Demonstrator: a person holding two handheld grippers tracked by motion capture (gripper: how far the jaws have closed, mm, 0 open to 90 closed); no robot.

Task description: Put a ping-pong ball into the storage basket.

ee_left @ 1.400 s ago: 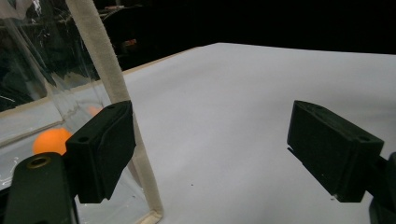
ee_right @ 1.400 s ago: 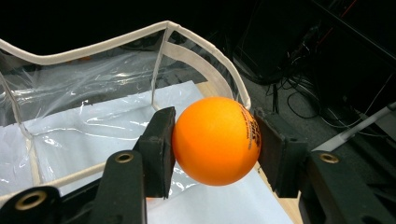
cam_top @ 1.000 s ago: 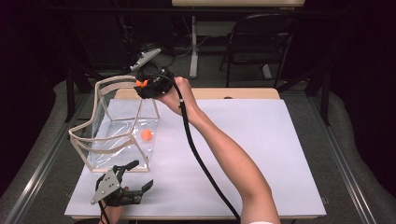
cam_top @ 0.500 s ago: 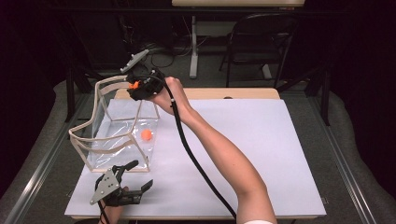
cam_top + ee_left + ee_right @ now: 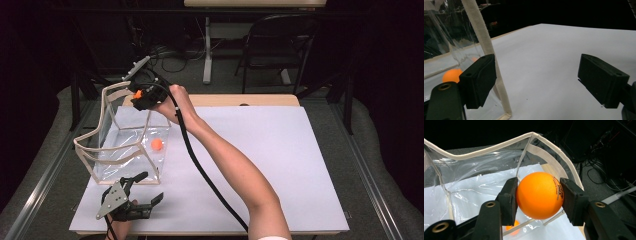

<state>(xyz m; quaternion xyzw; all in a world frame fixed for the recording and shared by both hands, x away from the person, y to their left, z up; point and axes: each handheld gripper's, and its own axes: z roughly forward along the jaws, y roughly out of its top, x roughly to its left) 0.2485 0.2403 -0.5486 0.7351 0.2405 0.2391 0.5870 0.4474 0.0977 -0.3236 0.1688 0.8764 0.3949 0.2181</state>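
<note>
Leftward over the bag's far rim the right gripper [image 5: 141, 98] has drifted. Nearest, the left gripper [image 5: 145, 192] waits with jaws spread beside the clear bag [image 5: 116, 160]; farther off, the right clamps an orange ball [image 5: 539, 194] above the opening, apparently to join the ball inside [image 5: 157, 144].

A white board [image 5: 280, 150] covered most of a wooden table [image 5: 260, 100] at the centre of the frame. Grey floor [image 5: 225, 75] lay around it. At the upper right stood a dark folding chair [image 5: 280, 55]; cables [image 5: 175, 55] lay tangled at upper centre. The room beyond was dark.
</note>
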